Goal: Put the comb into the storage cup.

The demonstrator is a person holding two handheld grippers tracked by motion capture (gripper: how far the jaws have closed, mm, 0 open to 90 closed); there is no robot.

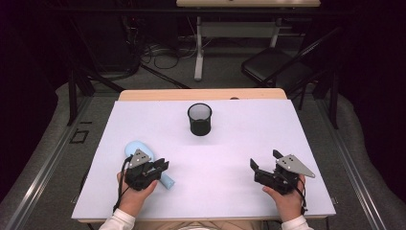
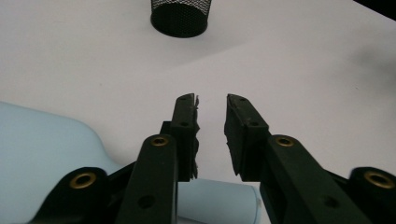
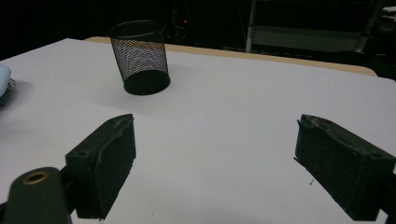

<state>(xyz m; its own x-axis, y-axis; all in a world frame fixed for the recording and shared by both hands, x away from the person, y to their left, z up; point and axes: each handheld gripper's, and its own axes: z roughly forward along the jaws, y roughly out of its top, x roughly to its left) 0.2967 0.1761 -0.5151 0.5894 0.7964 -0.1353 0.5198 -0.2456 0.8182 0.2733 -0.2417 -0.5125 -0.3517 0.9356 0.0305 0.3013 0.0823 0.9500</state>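
A light blue tool with a broad head and a thin handle (image 1: 138, 148) lies on the white table (image 1: 249, 124) at the front left. My left gripper (image 1: 163, 166) hangs right over its handle. In the left gripper view the jaws (image 2: 211, 100) stand a narrow gap apart with bare table between the tips; the blue handle (image 2: 219, 200) runs underneath near their base and the head (image 2: 42, 144) spreads to the left. Whether the pads touch it I cannot tell. My right gripper (image 1: 264, 159) rests at the front right, wide open (image 3: 215, 123), nothing between its jaws.
A black mesh cup (image 1: 199, 120) (image 2: 180, 18) (image 3: 140, 56) stands upright at the middle back of the table. Behind the table are a dark chair (image 1: 277, 67), a white desk leg (image 1: 198, 52) and cables on the floor.
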